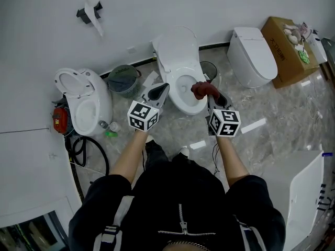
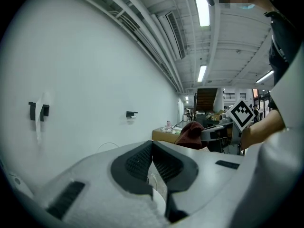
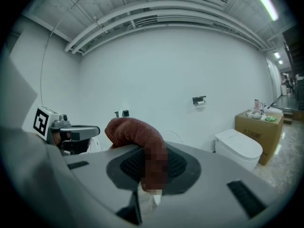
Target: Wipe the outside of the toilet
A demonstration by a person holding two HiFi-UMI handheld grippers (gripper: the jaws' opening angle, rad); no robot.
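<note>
I have the open toilet straight ahead, standing on the grey marble floor with its lid raised against the white wall. My right gripper is clamped on a dark red cloth, whose bunched end pokes out past the jaw tips, just beside the right edge of the bowl's rim (I can't tell from here whether it touches the porcelain). In the right gripper view the cloth runs down between the two pads. My left gripper hangs near the bowl's left side, jaws pressed together at the tips with nothing between them. A second open toilet sits off to the left, with a green basket between the two toilets
</note>
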